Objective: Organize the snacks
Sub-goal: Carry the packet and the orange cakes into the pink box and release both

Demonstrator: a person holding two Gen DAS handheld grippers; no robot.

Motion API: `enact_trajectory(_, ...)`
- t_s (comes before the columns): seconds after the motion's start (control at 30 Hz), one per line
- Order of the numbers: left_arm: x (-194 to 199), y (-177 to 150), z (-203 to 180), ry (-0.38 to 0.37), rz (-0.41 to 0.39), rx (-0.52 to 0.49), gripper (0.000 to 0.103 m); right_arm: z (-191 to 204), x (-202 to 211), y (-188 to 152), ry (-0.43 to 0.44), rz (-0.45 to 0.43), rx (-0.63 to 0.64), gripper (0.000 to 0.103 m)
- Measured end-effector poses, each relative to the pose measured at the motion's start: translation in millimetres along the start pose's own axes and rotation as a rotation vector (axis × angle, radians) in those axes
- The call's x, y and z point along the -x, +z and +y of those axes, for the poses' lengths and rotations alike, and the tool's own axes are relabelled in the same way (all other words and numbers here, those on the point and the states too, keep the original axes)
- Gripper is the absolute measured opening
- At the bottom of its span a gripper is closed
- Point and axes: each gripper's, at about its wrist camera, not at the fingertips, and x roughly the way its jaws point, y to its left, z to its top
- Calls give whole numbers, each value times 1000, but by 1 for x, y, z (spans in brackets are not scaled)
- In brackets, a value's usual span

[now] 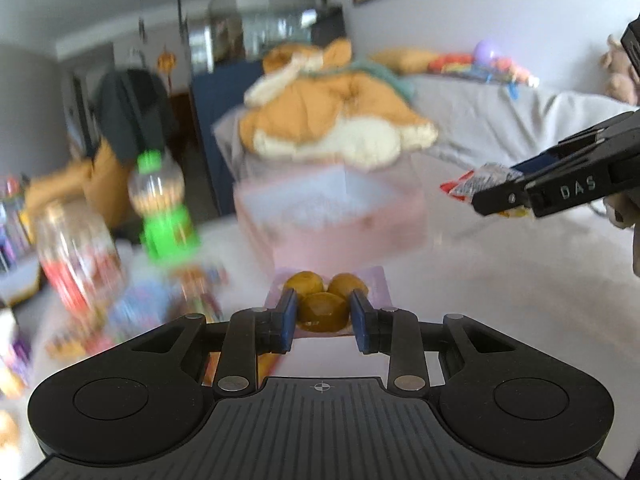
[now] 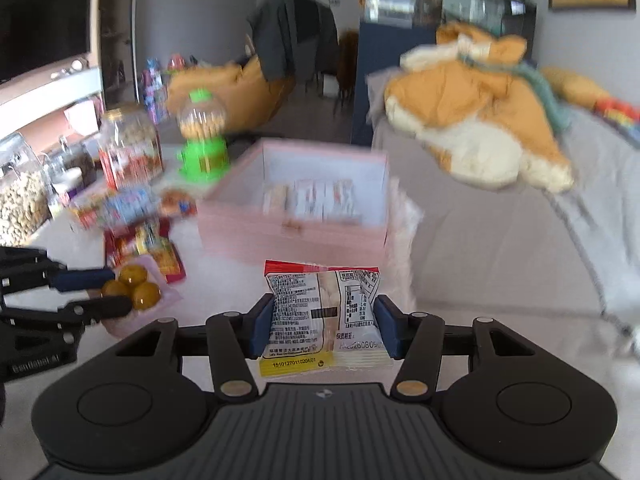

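Snacks lie scattered at the left of the white table (image 2: 460,360) in the right wrist view, and two of them are held off it. At far left of that view stands a glass jar of nuts (image 2: 20,200), then a clear jar with a red label (image 2: 130,152), then a green candy dispenser (image 2: 202,140). Below these a loose pile of coloured packets (image 2: 136,220) rests on the table.

At lower left of the same view the left gripper (image 2: 116,290) reaches in from the edge, its fingers closed narrowly on a clear packet of round yellow sweets (image 2: 134,286). In the left wrist view that packet (image 1: 324,300) sits at lower centre, pinched between the blue pads (image 1: 289,312).

At centre of the right wrist view stands an open pink box (image 2: 296,228) with several packets upright inside it; in the left wrist view it is blurred (image 1: 332,216).

Below the box, the right gripper (image 2: 324,328) has its blue pads pressed on both sides of a white printed snack bag (image 2: 324,312) with a red top edge and a yellow strip at the bottom. In the left wrist view this gripper (image 1: 492,192) enters from the right edge with the bag (image 1: 476,184) sticking out at its tip.

At upper right a plush corgi (image 2: 480,128) lies on a grey sofa (image 2: 500,248) behind the table.
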Motion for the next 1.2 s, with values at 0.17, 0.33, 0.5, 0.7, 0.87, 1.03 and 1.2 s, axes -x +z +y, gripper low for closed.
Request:
enact_trajectory(0.17,12,42,-11,26,-92,-83,33,-5,37,35,28,-108,-4,53)
enact_trajectory(0.33,-17,64,-9,20,-122,-61,33,-21,35,72,18,-142,-38,53)
enact_trajectory(0.5,-90,88,41,-64,-104,199,33,-38,4,104,-50,-156,-43,53)
enact_trajectory(0.7,-179,81,58,-143,50,318,34,-48,-86,122,-43,-70,-68,53)
enact_trajectory(0.87,-189,59,96,-194,50,497,31,-41,-164,111,-35,47,-76,53)
enact_trajectory(1.03,-145,50,133,-109,-27,515,31,-21,-207,99,66,159,-66,62)
enact_trajectory(1.2,-86,18,189,66,-42,588,30,9,-205,100,40,151,-11,66)
